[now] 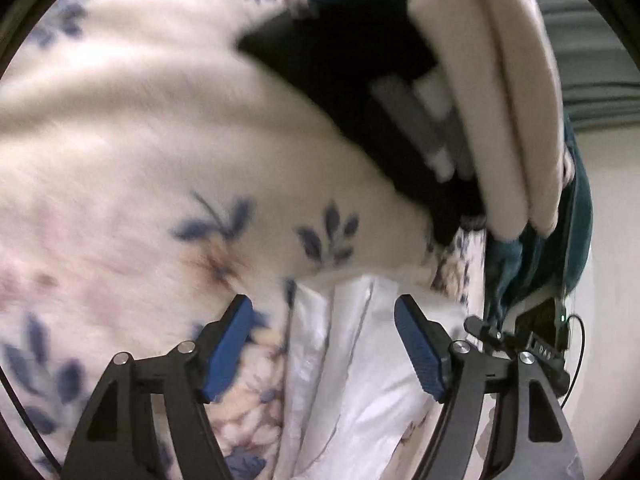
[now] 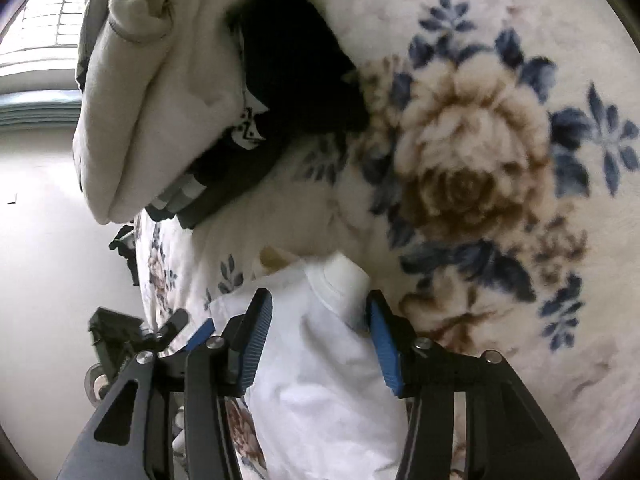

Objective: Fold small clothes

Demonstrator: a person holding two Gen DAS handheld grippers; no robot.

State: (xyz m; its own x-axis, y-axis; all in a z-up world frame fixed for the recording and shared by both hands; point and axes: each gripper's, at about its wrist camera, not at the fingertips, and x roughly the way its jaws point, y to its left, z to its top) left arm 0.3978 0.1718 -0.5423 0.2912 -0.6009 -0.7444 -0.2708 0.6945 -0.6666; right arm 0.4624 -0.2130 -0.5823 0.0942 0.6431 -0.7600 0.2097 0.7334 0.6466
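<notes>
A white T-shirt [image 2: 320,380] lies on a flowered blanket [image 2: 480,140], its collar pointing toward a pile of folded clothes [image 2: 168,92] further back. The right hand-held gripper [image 2: 320,344] is released, its blue pads either side of the shirt. The left hand-held gripper [image 1: 324,348] is likewise spread wide over the shirt's white cloth [image 1: 344,380], grasping nothing.

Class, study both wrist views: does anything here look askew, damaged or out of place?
Nothing looks damaged or spilled. The white garment lies rumpled on the floral blanket, not yet folded, between the open right gripper. Behind it, the stack of clothes lies uneven.
</notes>
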